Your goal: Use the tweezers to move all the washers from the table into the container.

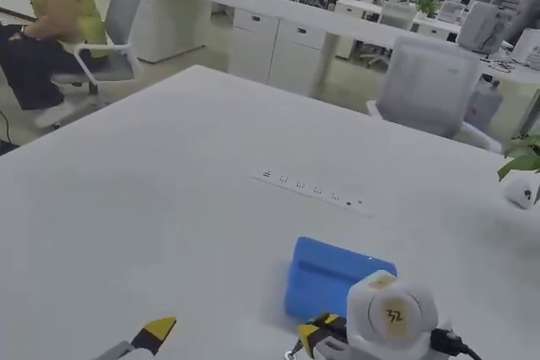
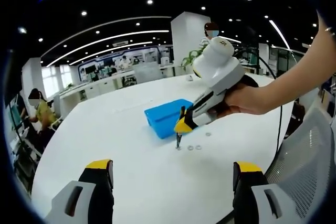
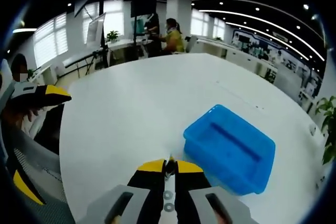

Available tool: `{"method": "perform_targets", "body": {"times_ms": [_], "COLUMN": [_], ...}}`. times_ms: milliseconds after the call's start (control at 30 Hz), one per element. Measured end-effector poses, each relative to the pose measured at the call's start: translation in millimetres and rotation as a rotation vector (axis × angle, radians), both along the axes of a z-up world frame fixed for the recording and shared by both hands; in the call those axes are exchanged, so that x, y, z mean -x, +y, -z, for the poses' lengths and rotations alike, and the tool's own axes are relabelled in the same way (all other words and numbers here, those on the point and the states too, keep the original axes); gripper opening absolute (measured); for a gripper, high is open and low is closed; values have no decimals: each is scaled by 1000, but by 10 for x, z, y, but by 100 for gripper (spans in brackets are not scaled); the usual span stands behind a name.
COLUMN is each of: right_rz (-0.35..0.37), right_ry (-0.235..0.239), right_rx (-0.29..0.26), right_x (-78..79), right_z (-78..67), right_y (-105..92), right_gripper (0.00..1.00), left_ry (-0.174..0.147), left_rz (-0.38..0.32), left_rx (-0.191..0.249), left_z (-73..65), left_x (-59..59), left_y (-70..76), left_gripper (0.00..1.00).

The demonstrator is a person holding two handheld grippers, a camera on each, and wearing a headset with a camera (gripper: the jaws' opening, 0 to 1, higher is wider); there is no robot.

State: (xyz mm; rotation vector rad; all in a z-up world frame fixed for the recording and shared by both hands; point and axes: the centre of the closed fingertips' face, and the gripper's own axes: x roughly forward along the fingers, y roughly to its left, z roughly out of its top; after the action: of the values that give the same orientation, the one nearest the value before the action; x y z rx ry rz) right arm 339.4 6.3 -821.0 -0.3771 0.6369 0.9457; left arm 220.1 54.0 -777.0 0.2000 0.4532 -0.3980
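Blue plastic marks the container (image 3: 231, 148), which sits on the white table (image 3: 121, 114) just ahead of the right gripper (image 3: 169, 167) and off to one side in the right gripper view. That gripper's yellow-tipped jaws are clenched together on the tweezers (image 2: 178, 139). In the left gripper view the tweezers' thin points stick down from the jaw tips to the tabletop, close to the container's near corner. A hand (image 2: 247, 99) holds this gripper there.

2 washers (image 2: 195, 147) lie flat on the table just beside the tweezers' points, side by side and outside the container. What looks like a 3rd lies a little further off. In the right gripper view the 2 washers show in the narrow gap between the shut jaws, below the tips. Whether the tweezers' points pinch a washer is too small to tell.

The left gripper (image 2: 172, 167) is released, its jaws spread wide with nothing between them. It faces the washers and the container from well apart.
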Motion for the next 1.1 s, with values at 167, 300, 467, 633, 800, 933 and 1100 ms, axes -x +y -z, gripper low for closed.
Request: {"method": "perform_targets", "body": {"times_ms": [167,300,467,633,800,933,1100], "right_rz": [58,41,21,19,20,45,97], "right_ry": [59,30,14,-2,-59,-80,-89], "right_rx": [-30,-5,-20,-60,-66,-100,-116], "right_x": [-56,-34,-14,-67,-196,-338,-562], "right_z": [-2,-44,-189,-388,-578,-712,-732], "right_y": [-33,-47,-41,-34,-56,-66,-118], "right_gripper": [2,2,2,2,2,2,2], "left_ry": [-1,-9,-9,-6,-6,-1,-3], "left_rz": [1,-5,-4,4,5,13,16], "left_rx": [-6,-3,-5,-10,-7,-16,-25], "left_z": [-3,-24,-21,-11,-15,-1,1], "left_x": [3,-2,1,7,11,22,28], "left_y": [0,8,5,-9,-12,-25,-27], "left_gripper": [96,96,96,96,96,96,96]}}
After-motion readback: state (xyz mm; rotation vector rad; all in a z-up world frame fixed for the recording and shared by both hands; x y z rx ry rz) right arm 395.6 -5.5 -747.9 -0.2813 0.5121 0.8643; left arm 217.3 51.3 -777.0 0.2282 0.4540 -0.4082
